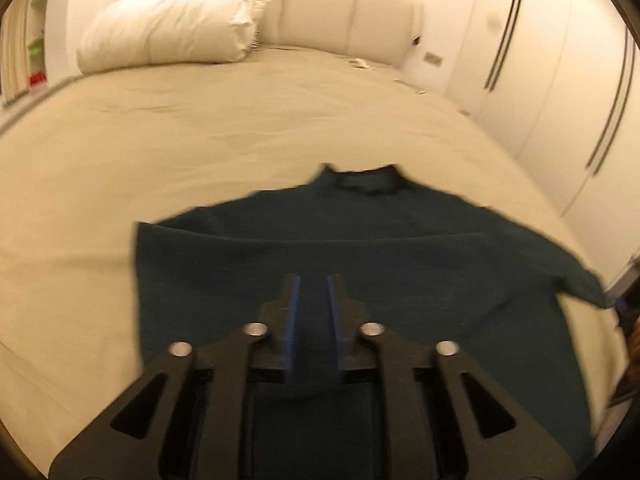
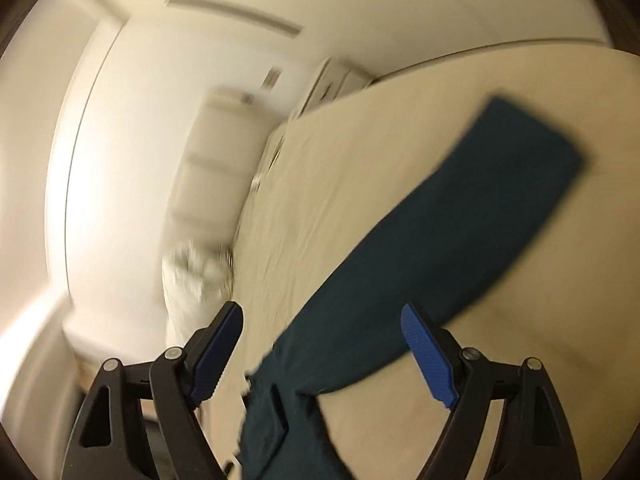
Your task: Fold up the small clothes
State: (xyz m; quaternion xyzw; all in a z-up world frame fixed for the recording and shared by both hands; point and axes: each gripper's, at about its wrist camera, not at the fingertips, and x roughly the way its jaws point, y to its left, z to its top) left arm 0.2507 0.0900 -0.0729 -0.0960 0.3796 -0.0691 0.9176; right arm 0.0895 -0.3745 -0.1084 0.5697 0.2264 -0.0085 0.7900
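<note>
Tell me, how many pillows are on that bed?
1. A white pillow lies at the bed's far left corner, against the headboard. The shirt lies nearer. The right view is too blurred to show more.

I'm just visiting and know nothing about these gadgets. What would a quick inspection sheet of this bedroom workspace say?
Surface: beige bed sheet, slightly wrinkled.
Job's things: dark green top spread flat on the bed, collar pointing toward the headboard; one sleeve stretched out.
Clutter: white duvet bundle near the headboard; small unclear bits at the far bed edge.
Grippers: left gripper over the top, narrow gap, grip unclear; right gripper wide open over the sleeve.
Cables: nothing seen.
Surroundings: white wardrobe doors with long handles; shelves at far left.
</note>
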